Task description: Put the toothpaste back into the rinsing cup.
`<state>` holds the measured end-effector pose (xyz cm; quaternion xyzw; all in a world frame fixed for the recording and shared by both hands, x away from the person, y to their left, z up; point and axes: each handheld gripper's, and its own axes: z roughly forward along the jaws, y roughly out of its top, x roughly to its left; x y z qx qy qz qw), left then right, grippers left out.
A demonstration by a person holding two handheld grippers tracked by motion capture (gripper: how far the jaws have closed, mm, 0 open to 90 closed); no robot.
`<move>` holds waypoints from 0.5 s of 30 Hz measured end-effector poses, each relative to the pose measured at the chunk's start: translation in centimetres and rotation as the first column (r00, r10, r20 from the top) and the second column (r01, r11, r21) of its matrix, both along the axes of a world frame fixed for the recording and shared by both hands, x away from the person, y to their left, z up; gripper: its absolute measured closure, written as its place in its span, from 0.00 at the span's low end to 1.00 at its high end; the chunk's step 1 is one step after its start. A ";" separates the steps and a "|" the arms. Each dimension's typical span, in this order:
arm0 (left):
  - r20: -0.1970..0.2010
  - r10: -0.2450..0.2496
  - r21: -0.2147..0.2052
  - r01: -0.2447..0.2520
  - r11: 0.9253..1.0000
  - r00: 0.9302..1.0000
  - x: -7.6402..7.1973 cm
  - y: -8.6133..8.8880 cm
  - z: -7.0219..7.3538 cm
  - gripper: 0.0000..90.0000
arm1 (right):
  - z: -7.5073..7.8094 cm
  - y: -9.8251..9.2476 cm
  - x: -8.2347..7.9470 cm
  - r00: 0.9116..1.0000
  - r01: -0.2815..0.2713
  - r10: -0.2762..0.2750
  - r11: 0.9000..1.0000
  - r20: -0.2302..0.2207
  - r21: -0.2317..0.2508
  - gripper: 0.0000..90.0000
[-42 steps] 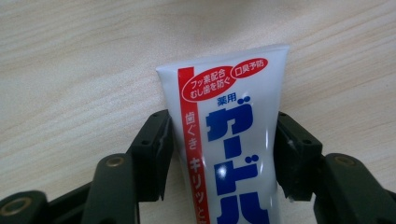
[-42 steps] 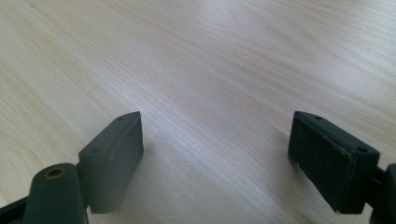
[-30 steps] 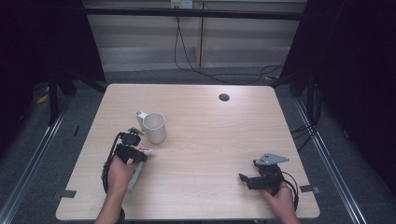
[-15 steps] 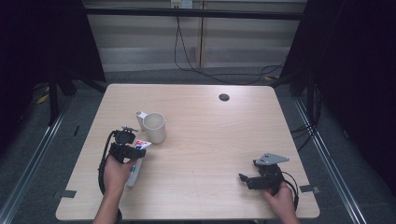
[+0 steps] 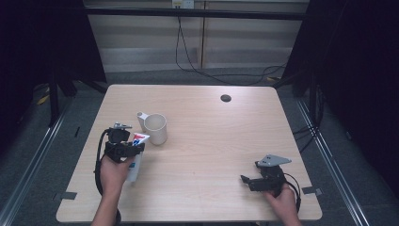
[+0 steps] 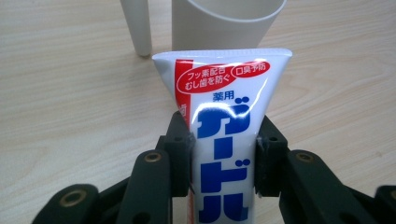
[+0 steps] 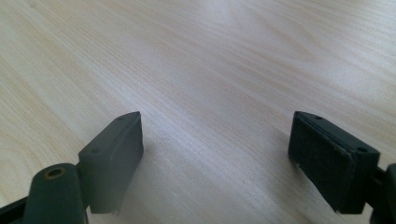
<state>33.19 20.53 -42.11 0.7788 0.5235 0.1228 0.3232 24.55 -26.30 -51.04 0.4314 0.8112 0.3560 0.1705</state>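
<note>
In my left hand, the left gripper [image 5: 123, 147] has its jaws clenched on the white plastic toothpaste tube with red and blue lettering [image 6: 223, 140], one pad on each flat side of its body. In the left gripper view the tube's long axis runs straight out along the jaws, its broad crimped end leading and pointing at the cream plastic cup [image 6: 224, 23] just beyond. That crimp sits right below the cup's near wall, and the cup's slim cream handle-like spout [image 6: 136, 25] stands a little to the left of it. From the high view the tube [image 5: 135, 157] lies tilted, crimped end up beside the cup [image 5: 155, 128], its lower end near the pale wooden desk [image 5: 211, 136] by my wrist. So the cup lies ahead of and slightly above the tube's leading end, and my left hand is by far the nearer one to it. I judge the next move needs the tube raised and tipped so it clears the rim before going in.

My left forearm comes in from the bottom edge, the gripper angled towards the cup.

Far over at the desk's right front corner, my right gripper [image 5: 263, 181] rests low over bare wood, jaws released and spread wide with nothing between them.
</note>
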 end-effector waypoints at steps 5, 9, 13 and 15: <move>0.012 0.000 -0.019 0.001 1.000 1.000 0.0 -0.1 0.5 0.73 | 0.0 0.0 0.0 1.000 -0.002 0.002 1.000 0.002 0.000 0.19; 0.013 -0.011 -0.023 0.011 1.000 1.000 0.1 -0.1 0.9 0.73 | 0.0 0.0 0.0 1.000 -0.001 0.001 1.000 0.001 0.000 0.19; 0.020 -0.006 -0.028 0.007 1.000 1.000 0.1 -0.2 1.3 0.73 | 0.0 0.0 0.0 1.000 -0.003 0.003 1.000 0.001 0.000 0.19; 0.026 -0.006 -0.030 0.007 1.000 1.000 0.2 -0.2 1.6 0.73 | 0.0 0.0 0.0 1.000 -0.003 0.003 1.000 0.001 -0.003 0.19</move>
